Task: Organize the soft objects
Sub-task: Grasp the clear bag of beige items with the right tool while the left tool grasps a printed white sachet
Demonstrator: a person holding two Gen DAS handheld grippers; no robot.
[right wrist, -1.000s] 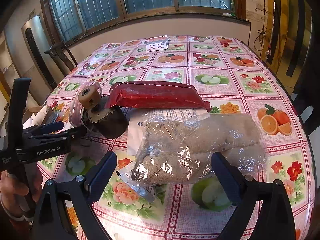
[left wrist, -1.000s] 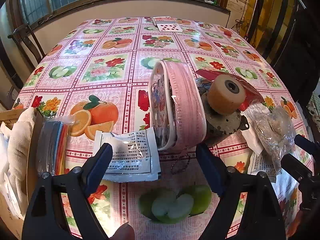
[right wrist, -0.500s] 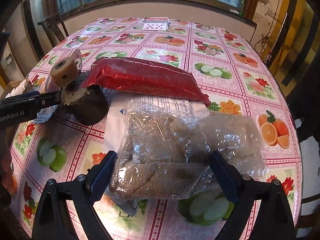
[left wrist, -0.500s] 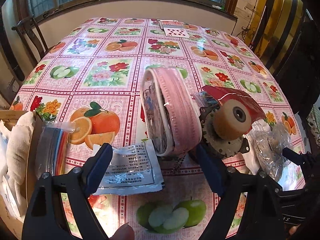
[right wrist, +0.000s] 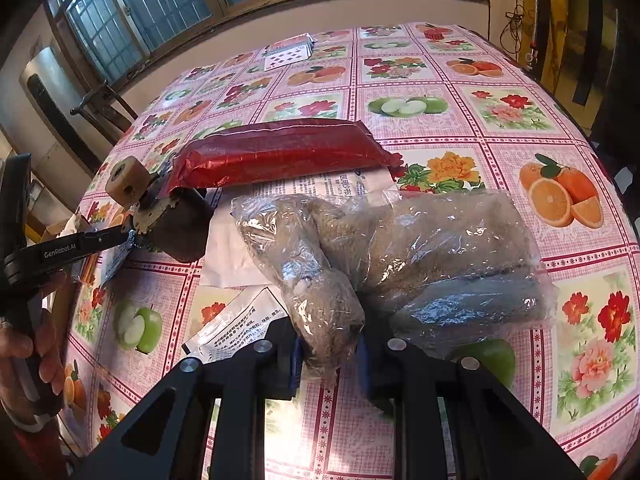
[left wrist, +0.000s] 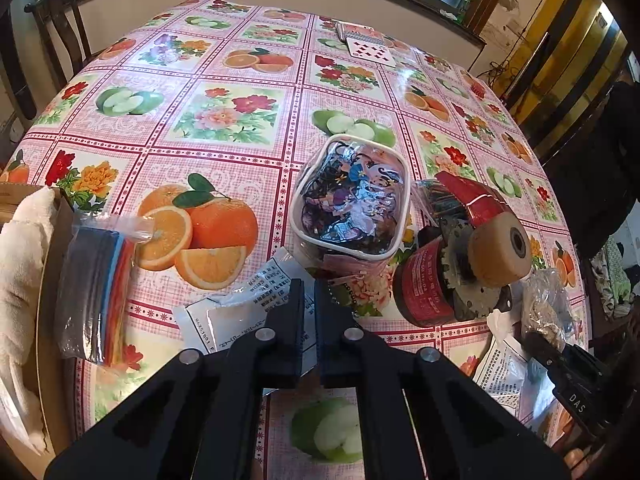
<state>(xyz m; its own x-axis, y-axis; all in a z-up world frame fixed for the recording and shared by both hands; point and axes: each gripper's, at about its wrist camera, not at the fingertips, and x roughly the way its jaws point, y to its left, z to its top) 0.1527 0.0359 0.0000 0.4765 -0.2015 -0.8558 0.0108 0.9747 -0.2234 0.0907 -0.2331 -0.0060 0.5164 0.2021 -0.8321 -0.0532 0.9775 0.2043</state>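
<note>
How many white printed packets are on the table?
3 packets: one lies below the left fingers, one beside the right fingers, one under the brown bag. More may be hidden.

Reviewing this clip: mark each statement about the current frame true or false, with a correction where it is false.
1. The right gripper is shut on the clear bag of brown plush. True.
2. The left gripper has its fingers spread wide. False: they stand nearly together, and whether they pinch anything cannot be told.
3. The red foil package lies on top of the plush bag. False: it lies on the tablecloth beyond the bag.
4. Playing cards lie at the table's far end. True.
5. The pink pouch shows its clear side with a white rim. True.
</note>
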